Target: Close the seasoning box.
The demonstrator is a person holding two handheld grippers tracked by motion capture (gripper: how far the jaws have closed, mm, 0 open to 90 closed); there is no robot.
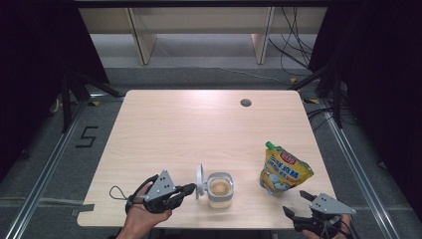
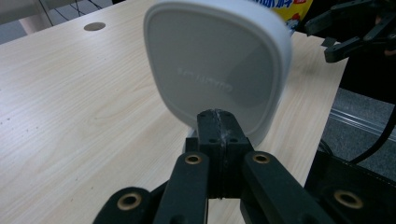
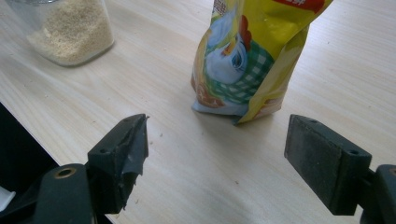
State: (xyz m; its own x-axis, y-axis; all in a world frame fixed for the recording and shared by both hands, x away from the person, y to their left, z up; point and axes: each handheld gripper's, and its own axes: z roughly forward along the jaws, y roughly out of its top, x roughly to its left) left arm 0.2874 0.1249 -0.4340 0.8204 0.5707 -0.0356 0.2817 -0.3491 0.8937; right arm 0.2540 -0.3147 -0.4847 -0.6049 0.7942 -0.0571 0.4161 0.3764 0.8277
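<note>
At the near edge of the pale wooden tabletop (image 1: 174,124), the left tool (image 1: 188,189) is clenched, its tips just at the raised white lid (image 1: 199,180) of the clear square jar of tan granules (image 1: 219,189); at four o'clock the right tool (image 1: 297,205) gapes released; beyond stands the yellow spouted pouch (image 1: 283,169).
</note>
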